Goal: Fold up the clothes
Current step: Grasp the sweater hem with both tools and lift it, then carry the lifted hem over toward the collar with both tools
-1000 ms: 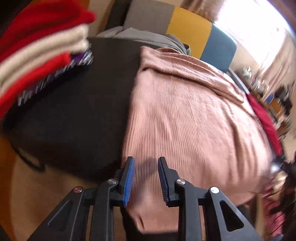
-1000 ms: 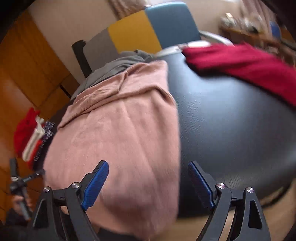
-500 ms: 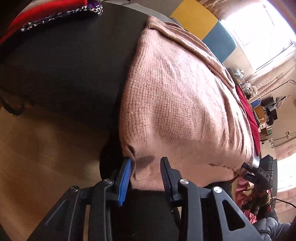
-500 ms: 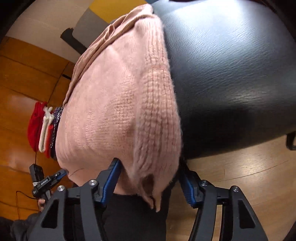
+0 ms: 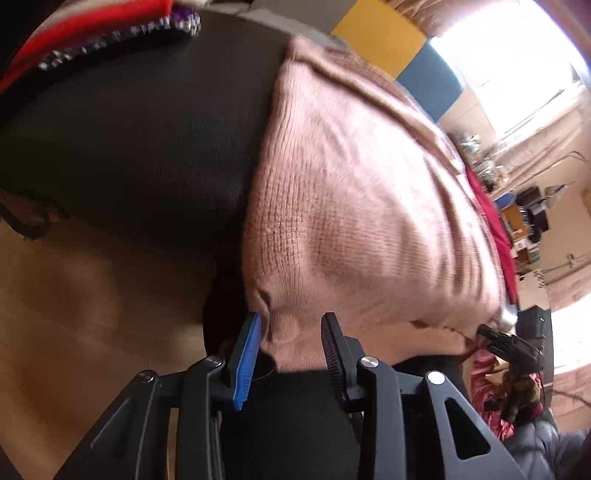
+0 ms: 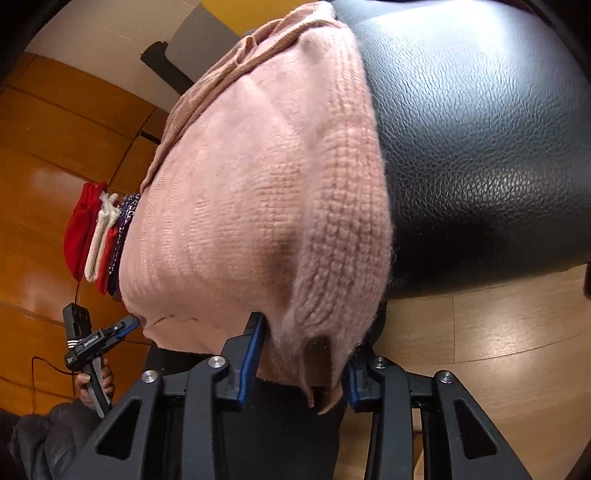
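A pink knitted sweater (image 5: 351, 203) (image 6: 258, 184) lies spread on a black leather seat (image 5: 129, 129) (image 6: 480, 147), and its near hem hangs over the front edge. My left gripper (image 5: 290, 339) is at the hem's left corner. Its jaws are opening, with a fold of hem between them, and a small gap shows beside the blue pad. My right gripper (image 6: 304, 343) is at the hem's right corner. Its jaws are closing, and the thick ribbed edge bulges out above the pads. Each view shows the other gripper at the hem's far end.
Folded red, cream and patterned clothes (image 6: 96, 236) (image 5: 92, 22) are stacked at the seat's far left. A dark red garment (image 5: 495, 221) lies beyond the sweater on the right. A yellow and blue chair back (image 5: 376, 37) stands behind. The wooden floor (image 6: 480, 332) lies below the seat edge.
Both grippers have dropped from above the sweater to its near hem. The right jaws have narrowed around the ribbed edge. The left jaws now have the hem corner between them.
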`<state>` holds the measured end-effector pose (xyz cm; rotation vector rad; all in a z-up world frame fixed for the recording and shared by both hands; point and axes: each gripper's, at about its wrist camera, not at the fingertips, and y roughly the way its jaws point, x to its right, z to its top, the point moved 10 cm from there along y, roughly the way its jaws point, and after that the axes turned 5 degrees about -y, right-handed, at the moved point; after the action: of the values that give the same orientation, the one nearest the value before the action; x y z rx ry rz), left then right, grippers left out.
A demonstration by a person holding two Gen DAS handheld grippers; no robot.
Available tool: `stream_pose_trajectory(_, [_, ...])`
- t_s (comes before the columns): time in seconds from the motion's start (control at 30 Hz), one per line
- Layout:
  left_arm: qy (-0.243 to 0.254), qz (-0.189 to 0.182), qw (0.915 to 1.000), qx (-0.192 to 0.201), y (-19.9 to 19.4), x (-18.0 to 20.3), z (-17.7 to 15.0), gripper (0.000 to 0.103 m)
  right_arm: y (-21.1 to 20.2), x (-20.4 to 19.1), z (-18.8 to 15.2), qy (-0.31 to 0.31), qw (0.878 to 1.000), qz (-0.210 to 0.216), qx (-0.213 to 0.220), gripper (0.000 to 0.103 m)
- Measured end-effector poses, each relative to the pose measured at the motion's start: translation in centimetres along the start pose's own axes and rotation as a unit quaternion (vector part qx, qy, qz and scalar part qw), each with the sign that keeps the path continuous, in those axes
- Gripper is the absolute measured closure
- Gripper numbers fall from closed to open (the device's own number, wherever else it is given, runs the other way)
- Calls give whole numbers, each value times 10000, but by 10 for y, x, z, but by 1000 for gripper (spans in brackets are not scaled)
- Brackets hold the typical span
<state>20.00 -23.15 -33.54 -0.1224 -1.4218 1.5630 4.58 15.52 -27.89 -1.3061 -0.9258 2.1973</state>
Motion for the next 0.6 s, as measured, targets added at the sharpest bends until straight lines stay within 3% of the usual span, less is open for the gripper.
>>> stream_pose_trajectory(0.13, [-31,65,9996,-286,18,-5,1,67,8,-1,5,213,9996,161,2,62])
stream_pose_trajectory(0.27, [76,-150,9992,-372,40,15,10,66,21,-8,0,202,9995,211,-147,56])
stream_pose_trajectory(0.37, [105,-78,9988,-482,54,23,12,65,21,-12,-2,209,9995,159,-200,56])
stream_pose_trajectory(0.43, [72,-3,9982,-599,57,23,10,67,19,-14,-6,30,9996,-43,-263,65])
stream_pose_trajectory(0.47, [56,35,9978,-657,59,23,9,77,18,-15,-7,-48,9995,-148,-280,86])
stream_pose_trajectory(0.5, [83,96,9974,-704,58,24,7,84,16,-19,-8,-146,9993,-206,-283,92])
stream_pose_trajectory(0.53, [135,171,9970,-744,56,24,4,98,13,-23,-10,-254,9990,-241,-281,92])
stream_pose_trajectory(0.6, [159,-3,9973,-712,44,30,1,98,8,-34,-12,-444,9984,-210,-277,92])
